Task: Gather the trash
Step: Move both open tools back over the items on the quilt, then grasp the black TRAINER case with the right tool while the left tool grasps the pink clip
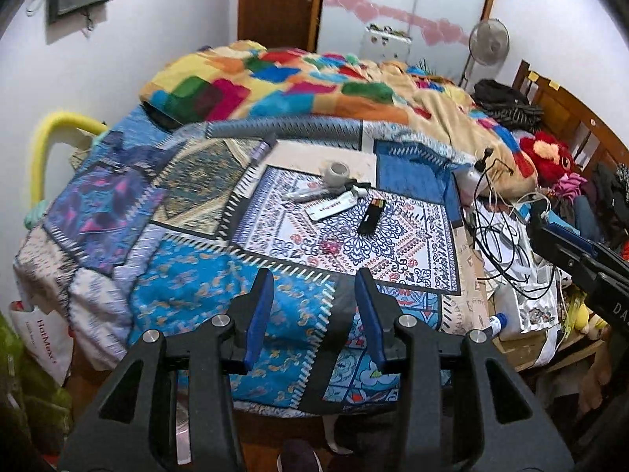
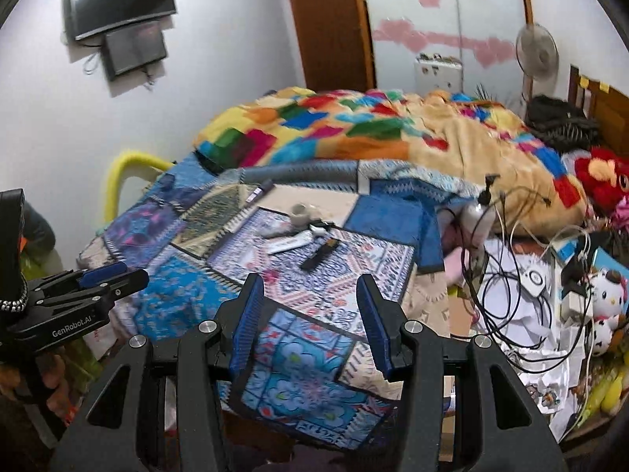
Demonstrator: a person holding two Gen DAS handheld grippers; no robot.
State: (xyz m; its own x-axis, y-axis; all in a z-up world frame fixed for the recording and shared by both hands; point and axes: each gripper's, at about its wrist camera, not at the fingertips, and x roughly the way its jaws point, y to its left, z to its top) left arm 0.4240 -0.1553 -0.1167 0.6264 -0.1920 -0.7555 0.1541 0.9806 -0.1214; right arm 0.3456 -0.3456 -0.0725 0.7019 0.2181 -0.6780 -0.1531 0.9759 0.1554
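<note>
A small grey tape roll [image 1: 337,173], white wrapper [image 1: 332,208] and black flat packet [image 1: 371,216] lie mid-bed on the blue patterned bedspread [image 1: 188,295], well beyond both tools. The left tool [image 1: 312,306] and right tool [image 2: 310,306] tilt downward over the bed's near edge, jaws parted, gripping nothing.

White walls [image 2: 236,59] enclose a bed [image 1: 298,232] under patchwork covers. A wooden door [image 2: 330,19], a standing fan [image 2: 536,55] and two wall-mounted screens [image 2: 122,0], perhaps televisions, stand behind it.

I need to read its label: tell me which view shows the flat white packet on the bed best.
Left wrist view: the flat white packet looks larger, with faint print visible. Right wrist view shows it smaller and blurrier.
</note>
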